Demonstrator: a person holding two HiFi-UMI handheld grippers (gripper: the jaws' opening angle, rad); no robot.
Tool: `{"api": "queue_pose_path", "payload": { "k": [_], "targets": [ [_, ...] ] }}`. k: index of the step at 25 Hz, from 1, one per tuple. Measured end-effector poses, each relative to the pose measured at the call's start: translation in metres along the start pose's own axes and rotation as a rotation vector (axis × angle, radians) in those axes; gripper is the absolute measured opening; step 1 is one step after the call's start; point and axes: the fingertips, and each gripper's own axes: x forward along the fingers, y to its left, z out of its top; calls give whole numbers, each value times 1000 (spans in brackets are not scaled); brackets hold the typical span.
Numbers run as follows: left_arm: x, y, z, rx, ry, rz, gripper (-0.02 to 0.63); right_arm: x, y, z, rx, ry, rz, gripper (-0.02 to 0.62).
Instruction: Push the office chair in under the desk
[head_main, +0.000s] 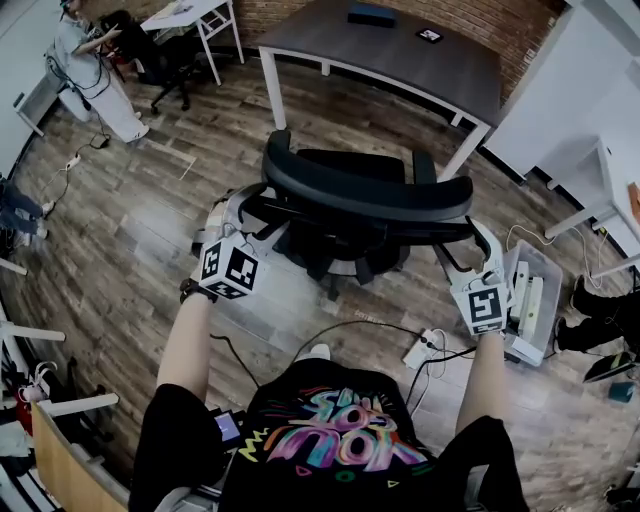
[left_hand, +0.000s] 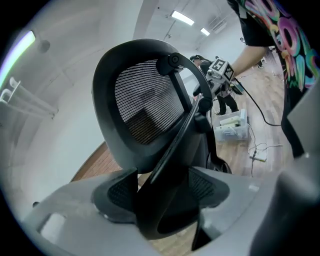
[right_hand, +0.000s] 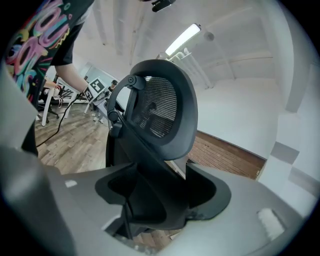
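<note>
Office chair (head_main: 365, 195) stands on the wood floor (head_main: 150, 230), backrest toward the person, seat facing the dark worktop (head_main: 400, 55). It's not under it: a strip of bare floor shows between the chair and the worktop's white legs.

Left tongs (head_main: 243, 207) are on the left end of the backrest frame. In the left gripper view the tongs (left_hand: 165, 200) are closed on a black frame strut, with the mesh backrest (left_hand: 142, 102) just above.

Right tongs (head_main: 480, 243) are on the right end of the frame. In the right gripper view the tongs (right_hand: 157, 195) clamp the strut on that side, below the mesh (right_hand: 160, 107).

Both arms are stretched forward. A clear plastic bin (head_main: 535, 300) and a power strip (head_main: 424, 348) lie on the floor to the right, behind the chair.
</note>
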Motion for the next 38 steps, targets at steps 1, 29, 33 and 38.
{"api": "queue_pose_path", "payload": {
  "k": [1,29,33,38],
  "targets": [
    [2,2,-1,3,-3,-1,308,2,0,-1,3,7,-3,301],
    [110,129,-69,-14,19,-55,310,156,-43,17,10,5,-78,305],
    [137,153,-76,-9,9,-63,313,185,-58,17,14,8,-92,304],
    [171,180,-86,-4,-6,-76,311,222,-77,16,27,10,-113,305]
  ]
}}
